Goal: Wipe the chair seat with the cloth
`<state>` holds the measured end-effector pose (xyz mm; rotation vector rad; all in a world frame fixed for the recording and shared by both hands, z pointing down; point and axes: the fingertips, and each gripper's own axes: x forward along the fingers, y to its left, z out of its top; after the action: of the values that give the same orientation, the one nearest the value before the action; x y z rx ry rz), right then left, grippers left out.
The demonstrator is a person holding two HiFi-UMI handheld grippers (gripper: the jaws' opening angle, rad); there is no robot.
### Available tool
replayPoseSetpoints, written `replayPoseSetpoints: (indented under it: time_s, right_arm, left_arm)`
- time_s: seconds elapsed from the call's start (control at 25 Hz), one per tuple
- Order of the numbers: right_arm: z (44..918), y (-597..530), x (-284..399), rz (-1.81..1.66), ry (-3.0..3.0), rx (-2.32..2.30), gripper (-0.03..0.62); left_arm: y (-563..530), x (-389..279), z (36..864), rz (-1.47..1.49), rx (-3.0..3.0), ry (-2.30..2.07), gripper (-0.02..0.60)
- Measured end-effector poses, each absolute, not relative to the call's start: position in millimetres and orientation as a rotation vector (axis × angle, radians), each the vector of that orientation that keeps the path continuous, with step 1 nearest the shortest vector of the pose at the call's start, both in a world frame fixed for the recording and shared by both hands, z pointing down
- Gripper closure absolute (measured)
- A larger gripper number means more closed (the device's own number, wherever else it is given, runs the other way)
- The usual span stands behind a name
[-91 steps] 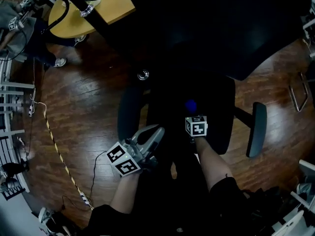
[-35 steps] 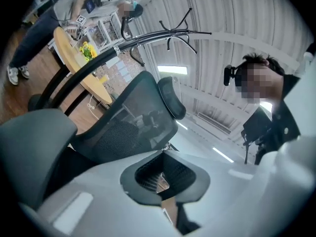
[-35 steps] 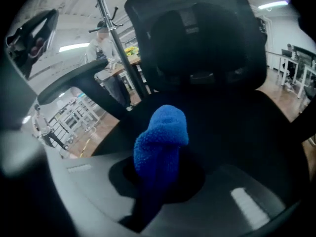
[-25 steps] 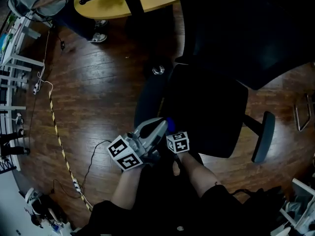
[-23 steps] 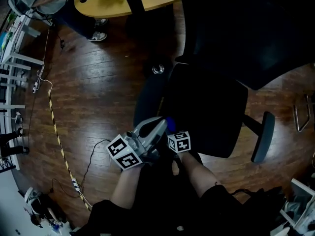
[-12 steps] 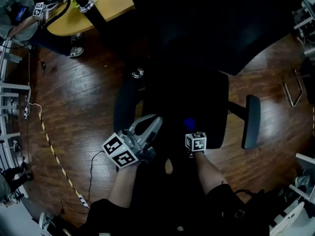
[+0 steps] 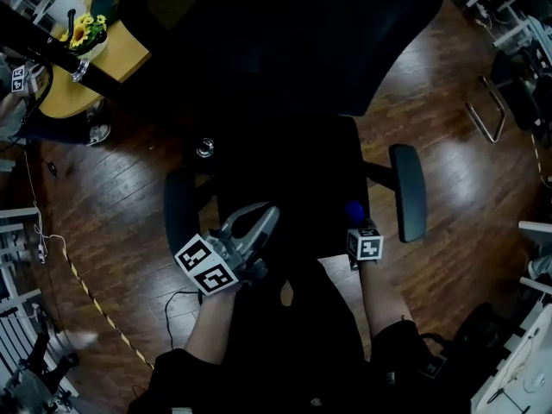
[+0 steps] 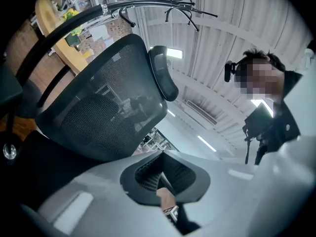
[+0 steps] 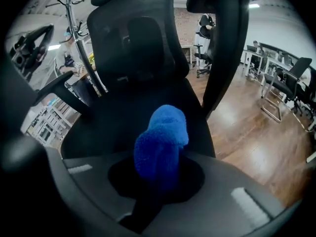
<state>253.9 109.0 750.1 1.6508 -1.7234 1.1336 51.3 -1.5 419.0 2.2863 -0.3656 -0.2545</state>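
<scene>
Holding item one, a fluffy blue cloth (image 9: pixel 161 141), your right gripper (image 9: pixel 159 177) has its jaws closed tight on the lower end, so the bunched upper end pokes out past the tips.
- Cloth position: over the front right part of the black padded chair seat (image 7: pixel 293 166), on the side of the right armrest (image 7: pixel 407 191). Whether it presses on the padding cannot be told.
- Right gripper, head view (image 7: pixel 354 221): at the seat's front right edge, its marker cube toward you and the cloth (image 7: pixel 354 211) showing as a small blue spot ahead of it.
- Your left gripper (image 7: pixel 261 220): at the seat's front left edge, just beside the left armrest (image 7: pixel 180 221). In its own view the ribbed pads (image 8: pixel 148 171) meet, jaws together with nothing between them, and it tilts upward toward the chair back and the ceiling.
- Chair back: dark mesh (image 8: pixel 101 107), upright behind the seat, with a headrest (image 8: pixel 164 78) on top.
- Surroundings: glossy brown wooden floor (image 7: pixel 116 192); a round light-wood table (image 7: pixel 73 89) with yellow flowers (image 7: pixel 82 31) at upper left; a striped yellow-and-black cable (image 7: pixel 90 293) across the floor at left; a metal coat stand (image 9: pixel 79 41) beside the chair; more office chairs (image 9: pixel 289 85) well apart at right.
</scene>
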Motion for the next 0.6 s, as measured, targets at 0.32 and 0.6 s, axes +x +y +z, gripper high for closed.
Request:
replayPoseSetpoints:
  time_s: [0.32,0.6]
  right_arm:
    - [706.6,76.0,232.5,1.152,-1.837,1.654,0.557]
    - [497.0,-25.9,165.8,0.842,-2.381,1.703,0.557]
  left_arm:
    - [-17.9,36.0,390.2,-0.256,2.296,-0.383,0.58]
    - [-41.9,14.2,317.5,-0.293,2.367,-0.388,0.58]
